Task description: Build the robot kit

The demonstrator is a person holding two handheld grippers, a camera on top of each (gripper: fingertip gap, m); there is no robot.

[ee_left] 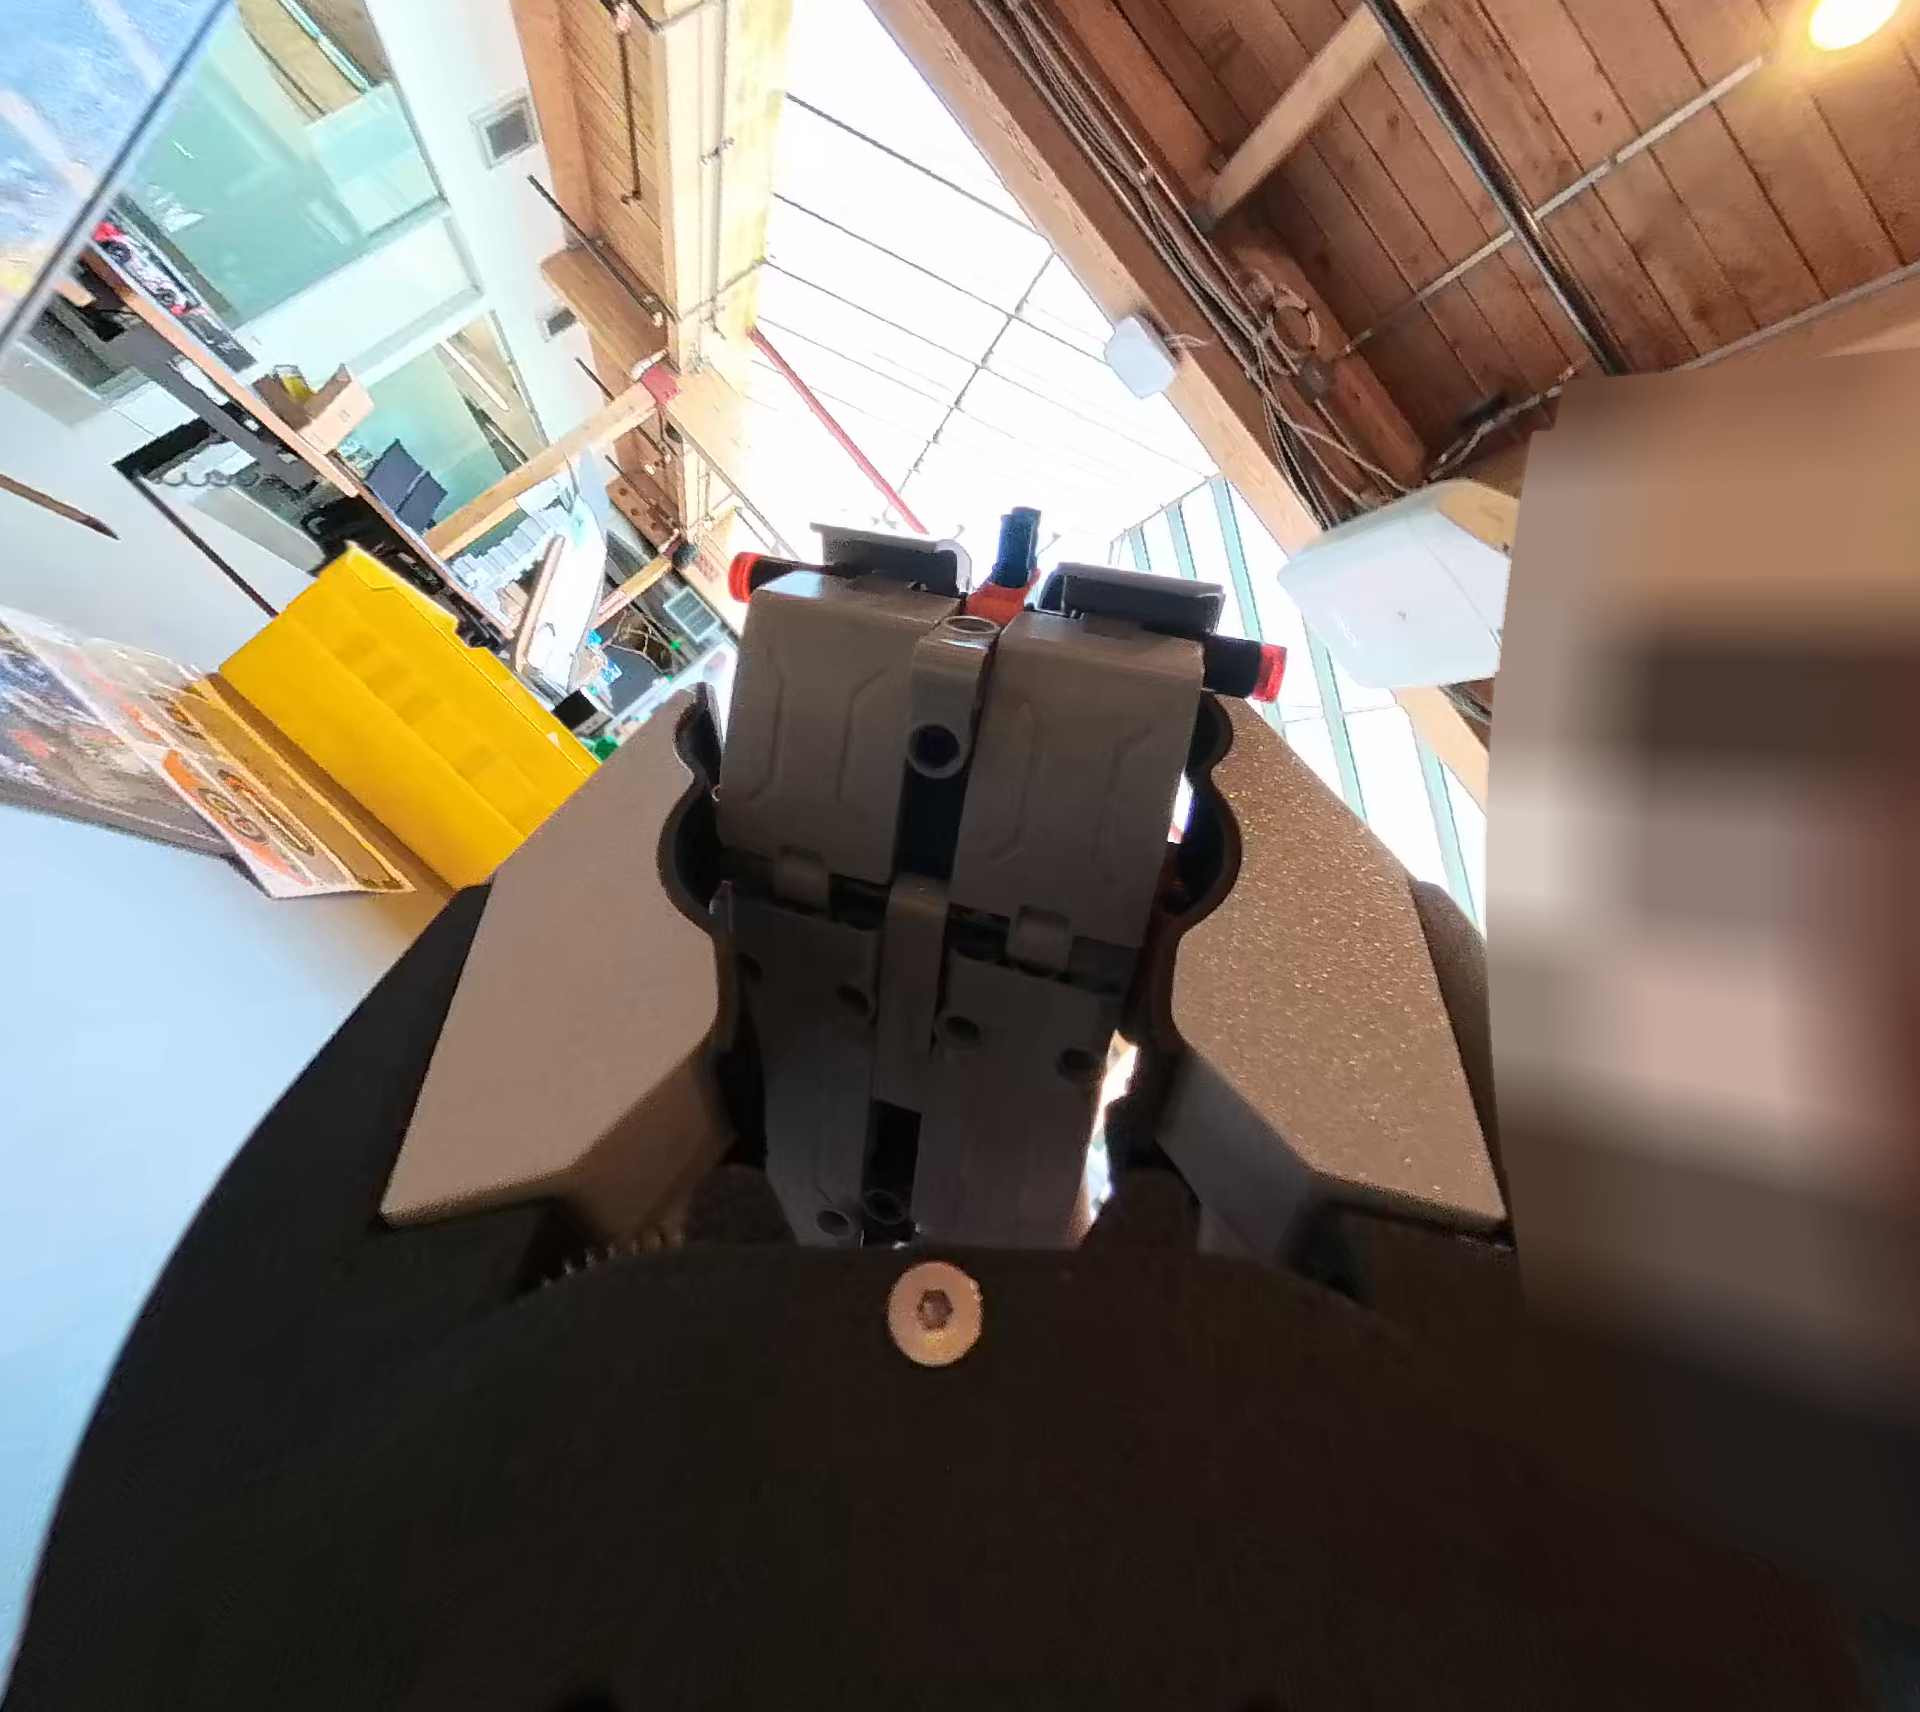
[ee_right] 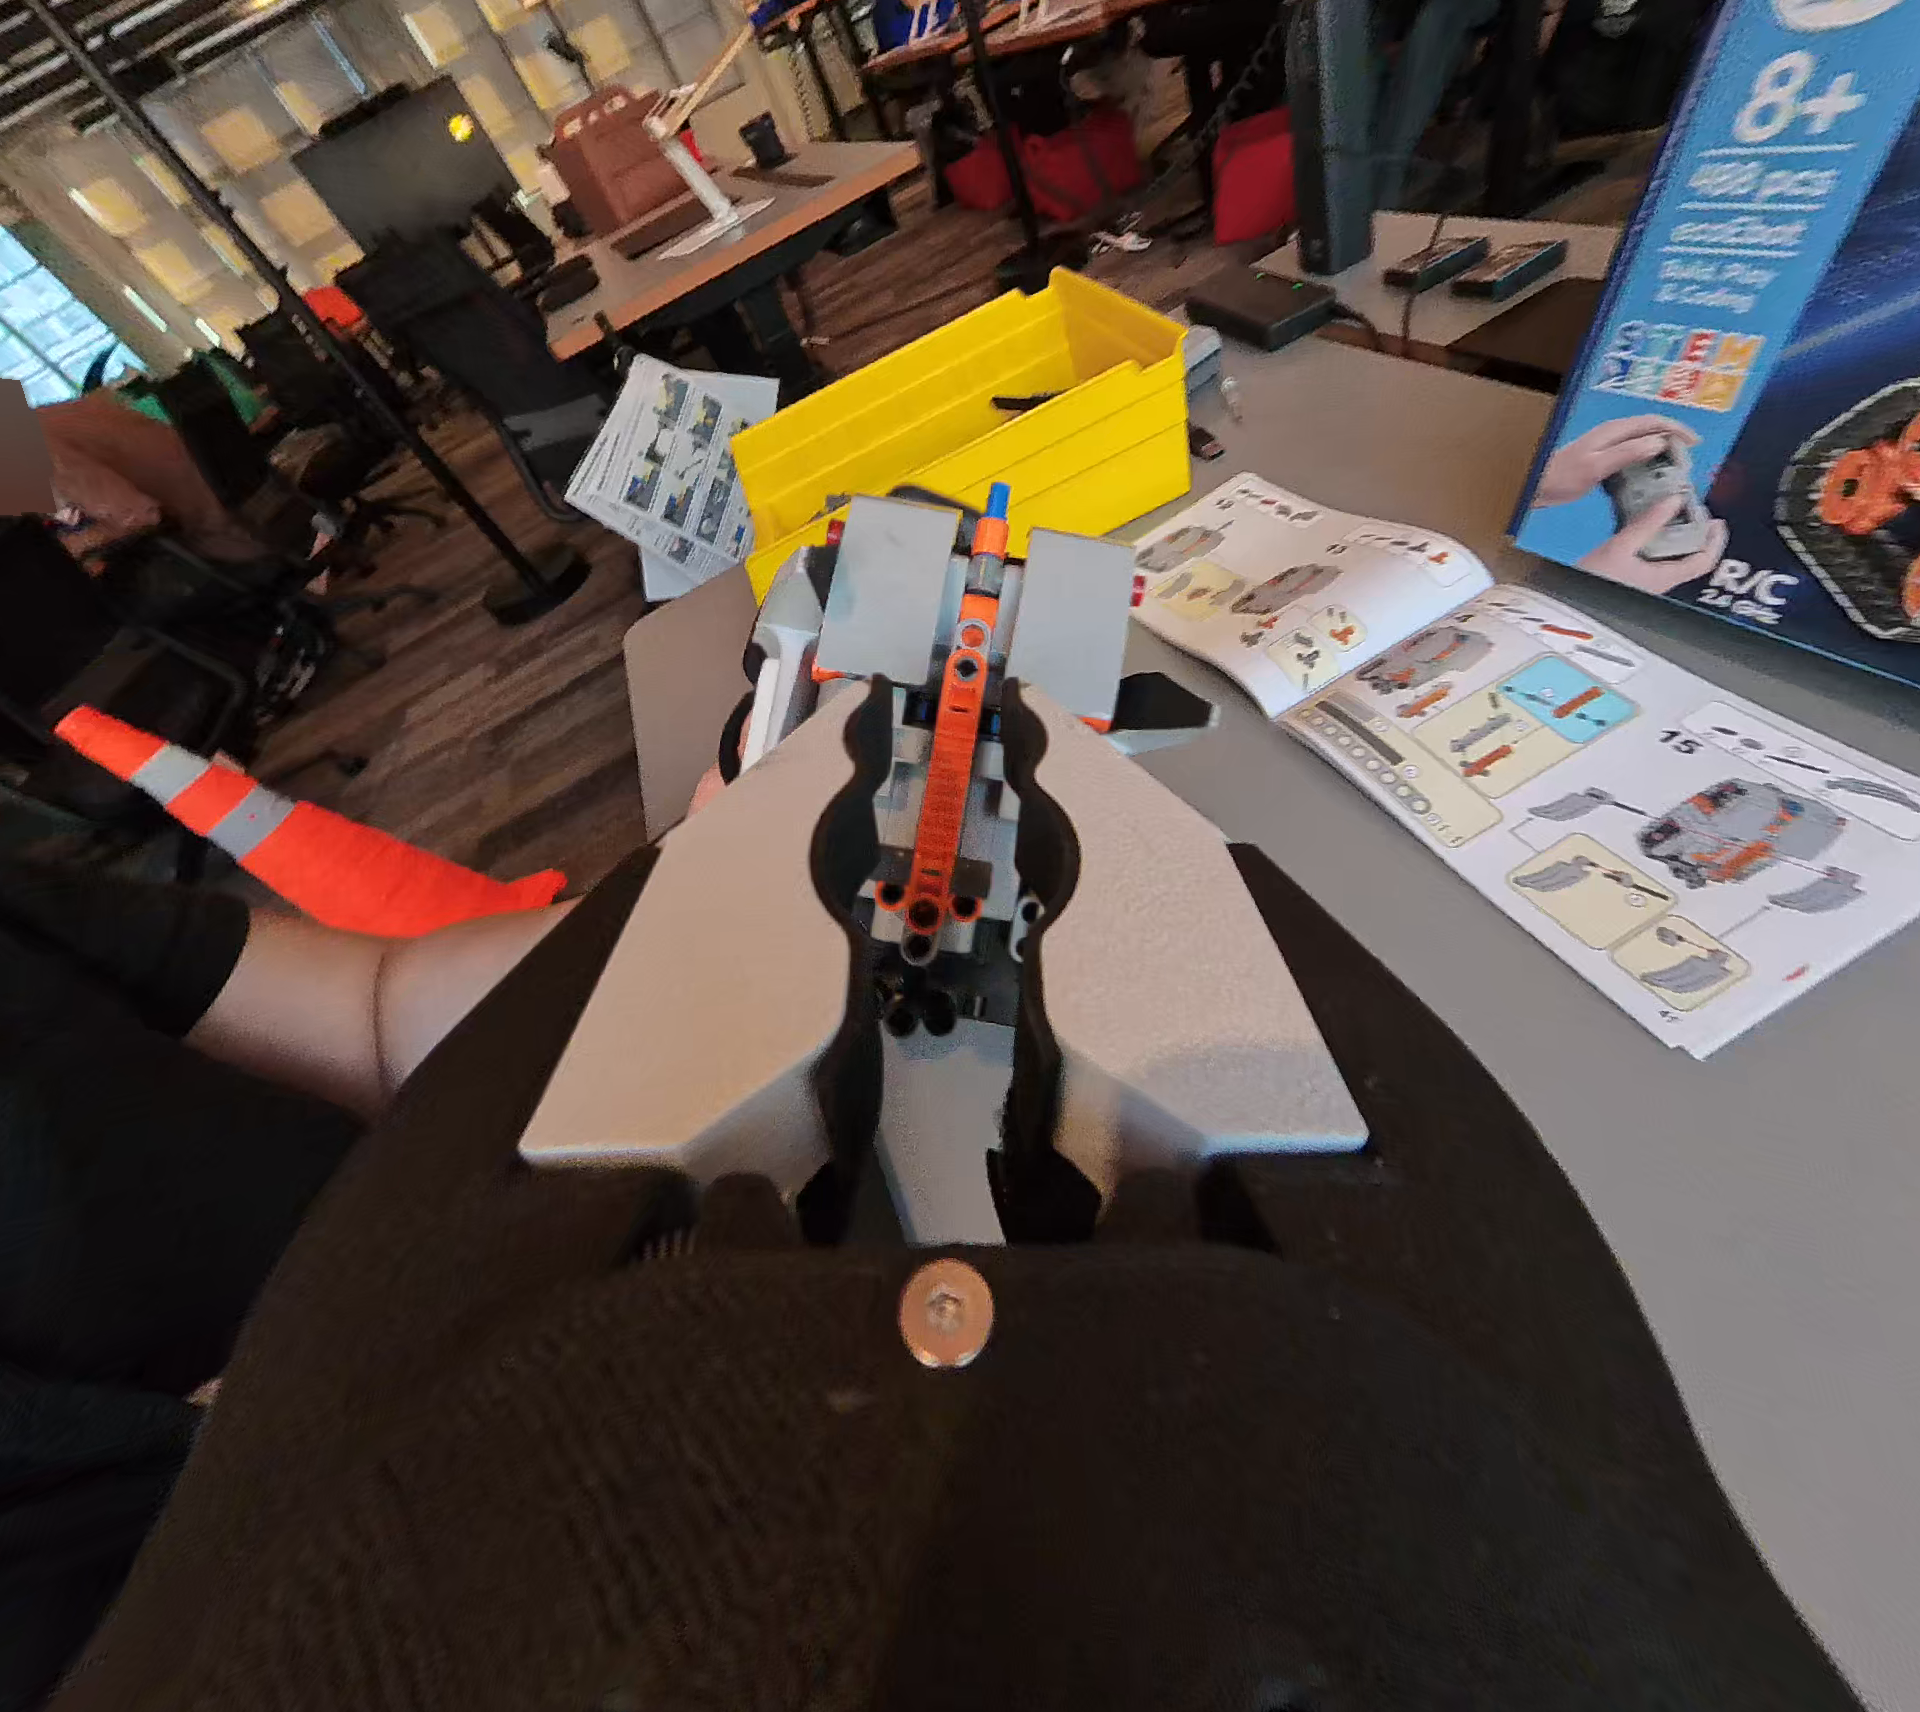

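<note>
A grey brick-built model [ee_left: 831, 727] with red pin ends and an orange and blue axle is clamped between my left gripper's [ee_left: 956, 727] fingers and points up towards the wooden ceiling. The same model [ee_right: 888, 592] shows in the right wrist view, where an orange beam [ee_right: 945, 789] runs along its middle. My right gripper [ee_right: 945, 706] is shut on its near end, above the grey table [ee_right: 1558, 1247]. Part of the left gripper [ee_right: 675, 696] shows beyond the model, holding its far end.
A yellow bin [ee_right: 966, 426] stands behind the model, also in the left wrist view [ee_left: 395, 706]. An open instruction booklet [ee_right: 1507, 779] and a blue toy box [ee_right: 1766, 260] are at the right. A person's forearm [ee_right: 416, 1008] and an orange cone [ee_right: 291, 841] are at the left. The tips of both grippers are at nearly the same place.
</note>
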